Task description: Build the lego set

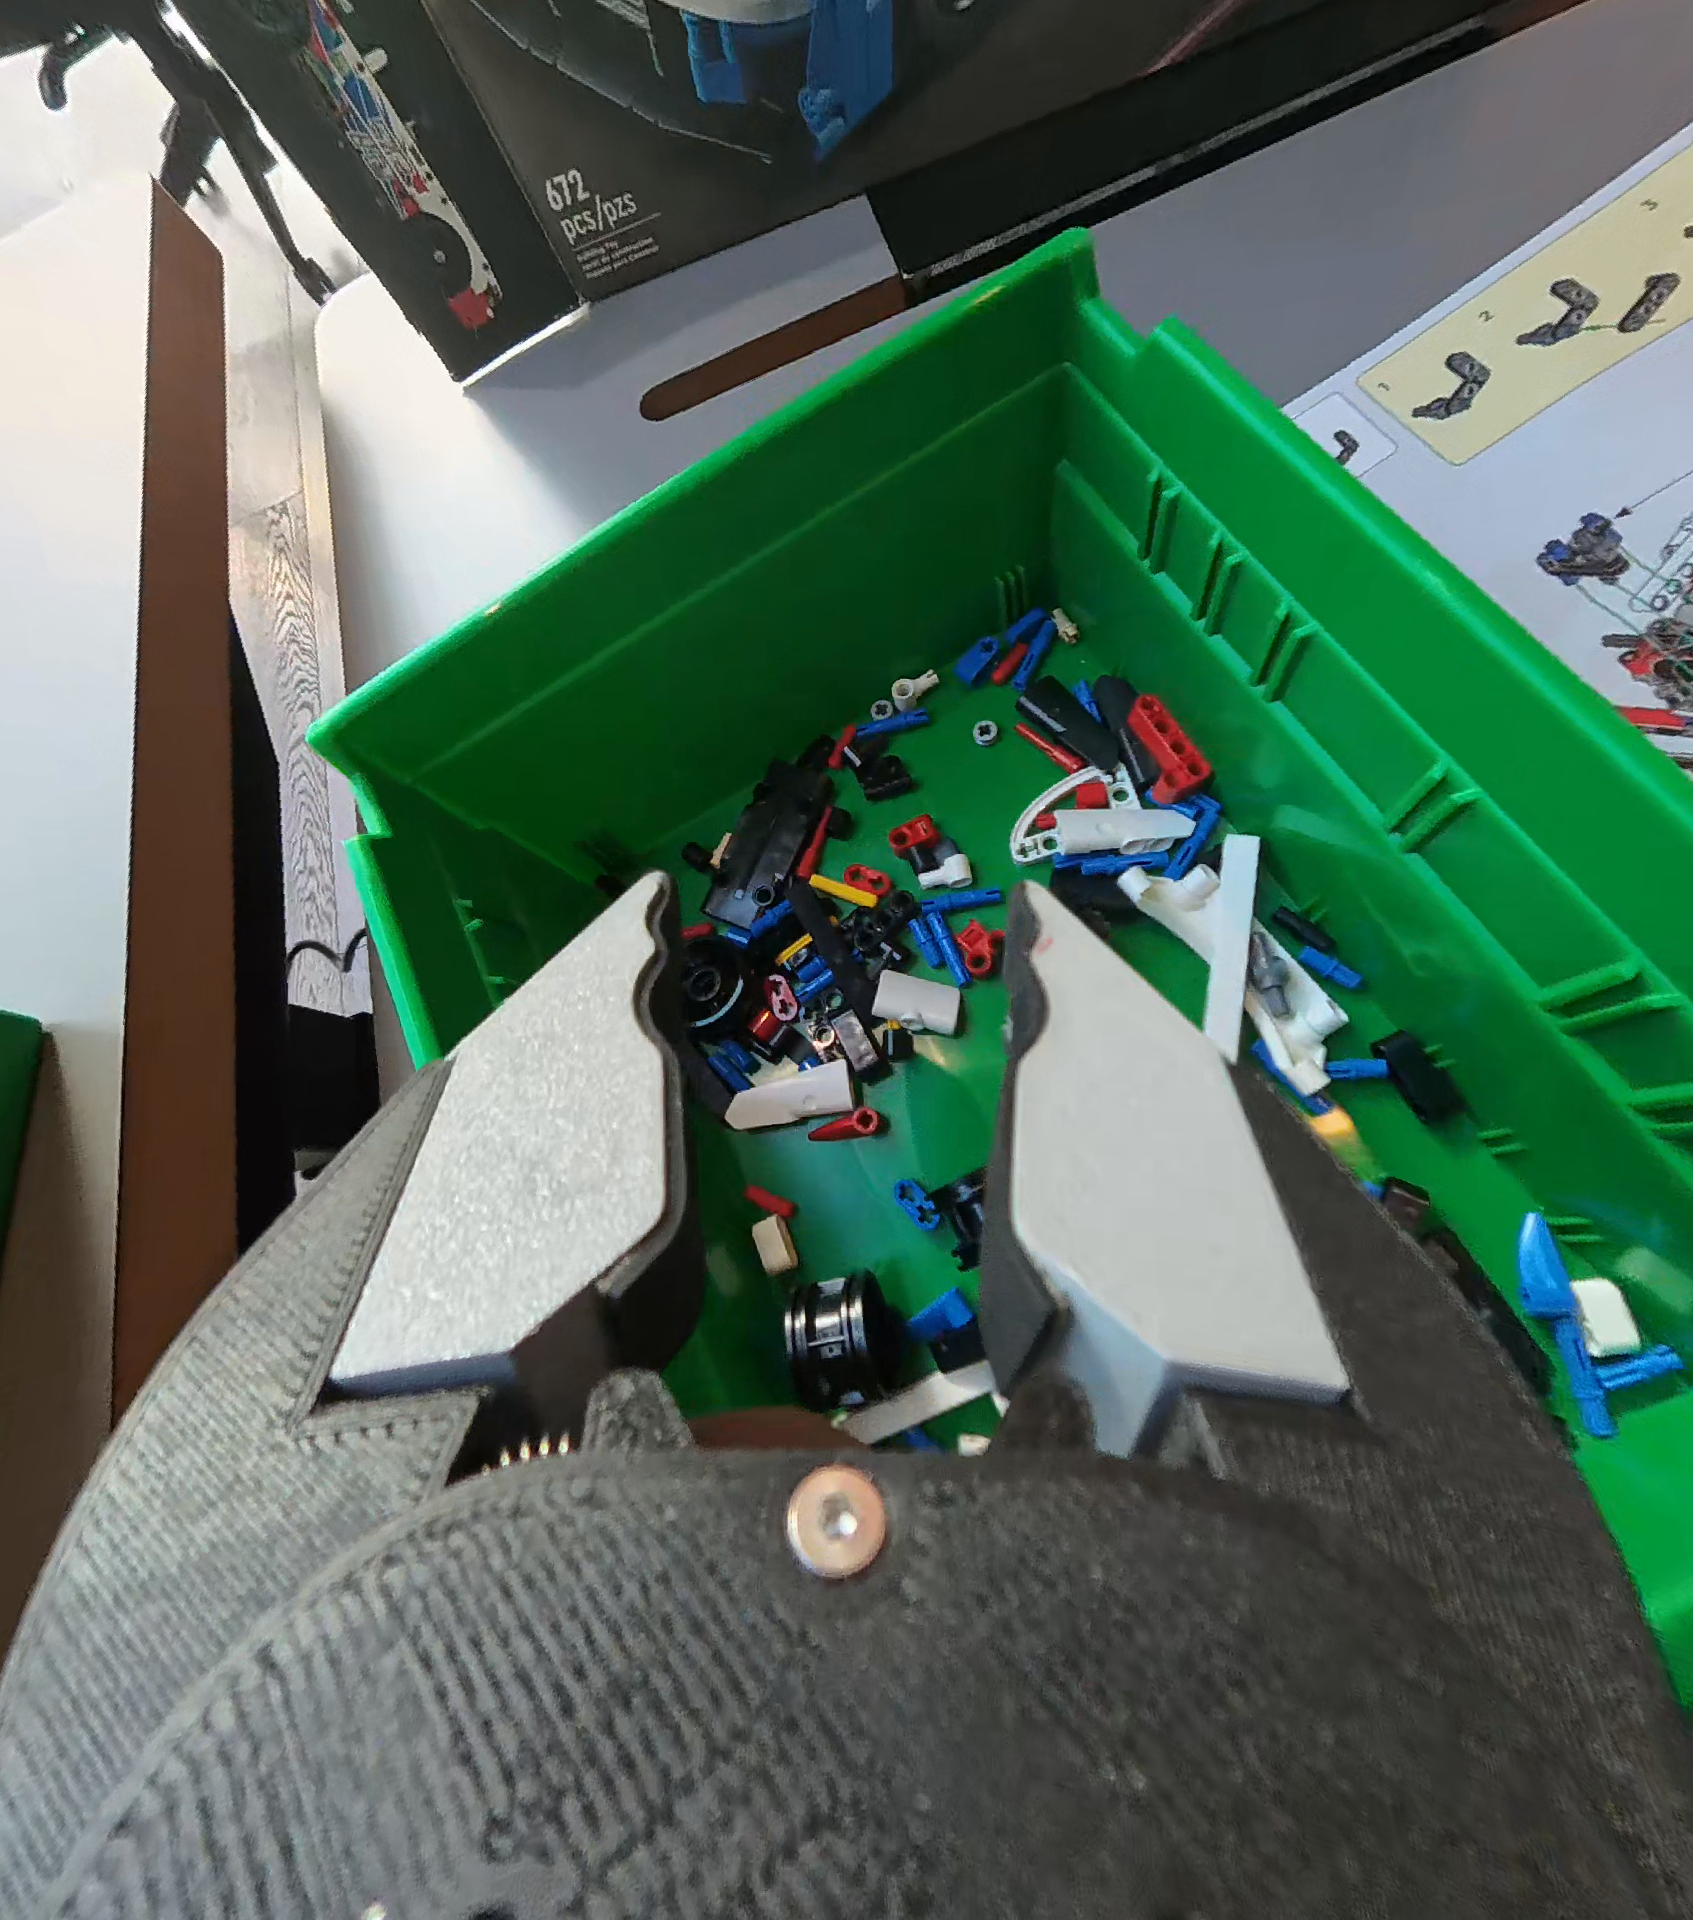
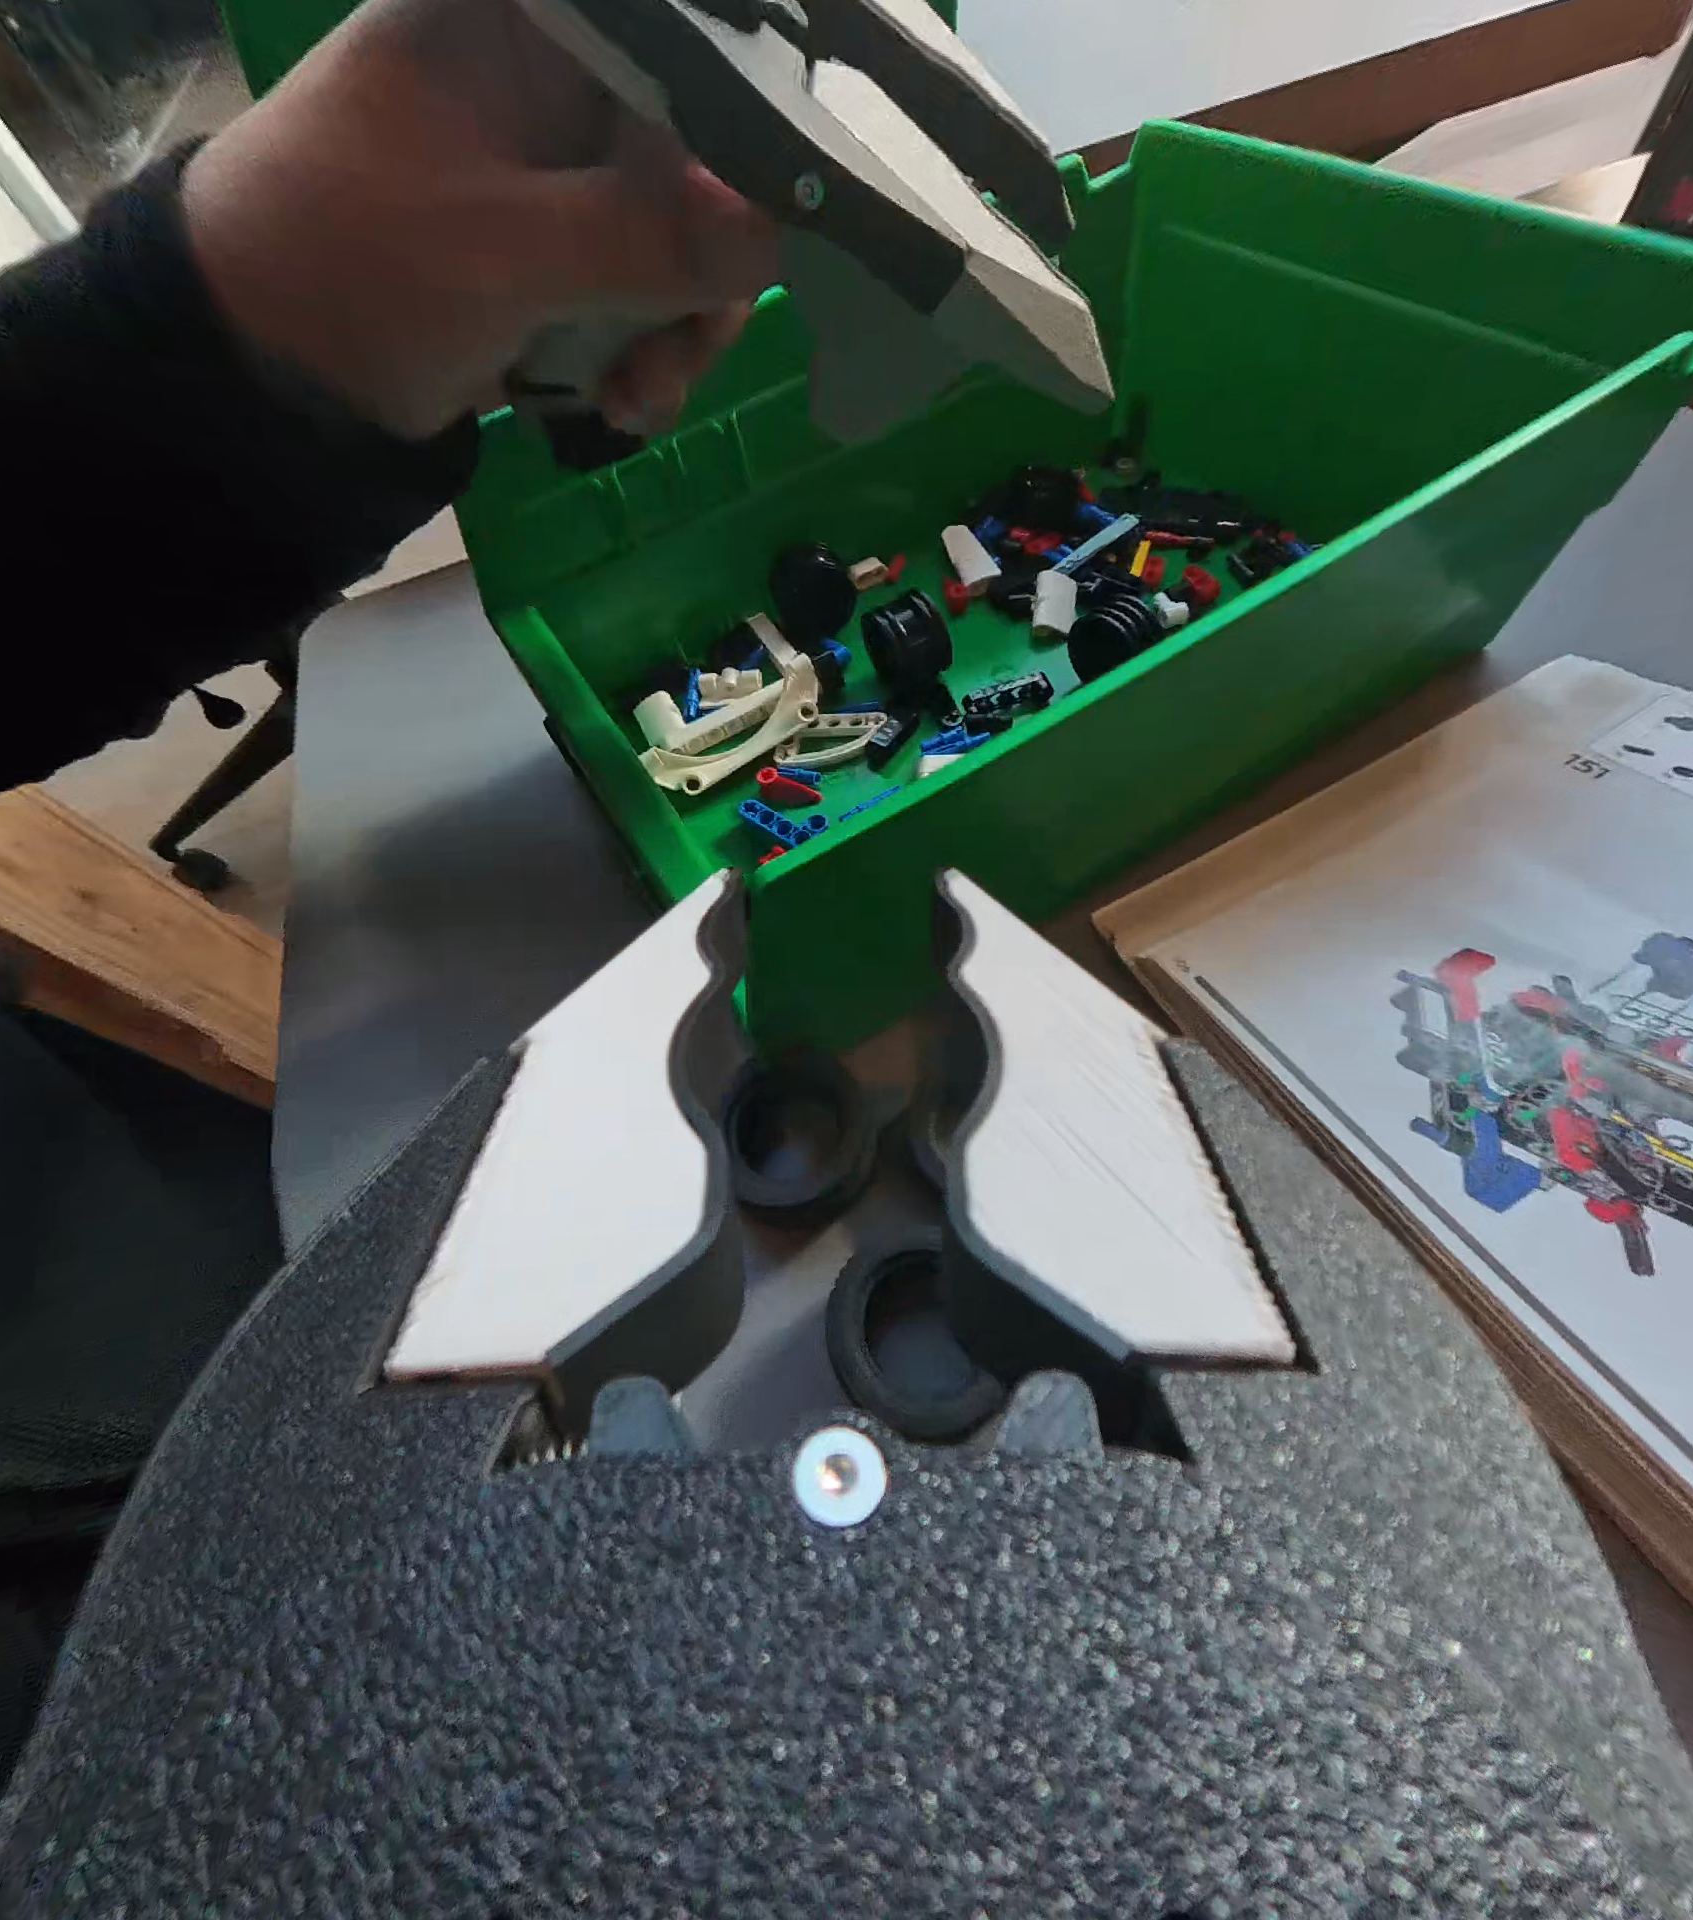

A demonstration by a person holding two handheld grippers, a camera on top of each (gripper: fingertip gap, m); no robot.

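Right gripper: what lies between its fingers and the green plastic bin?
Two black rubber tyres lie flat on the grey table, between the open right gripper and the green plastic bin, seen in the right wrist view.

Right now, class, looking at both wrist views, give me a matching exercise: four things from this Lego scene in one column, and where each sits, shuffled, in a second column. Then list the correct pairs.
Things
1. Loose Lego pieces
2. Two black tyres
3. Instruction booklet
4. Left tongs

Places
A. on the table under the right tongs
B. open on the table beside the green bin
C. held above the bin by a hand
D. on the bin floor

Pairs: 1-D, 2-A, 3-B, 4-C
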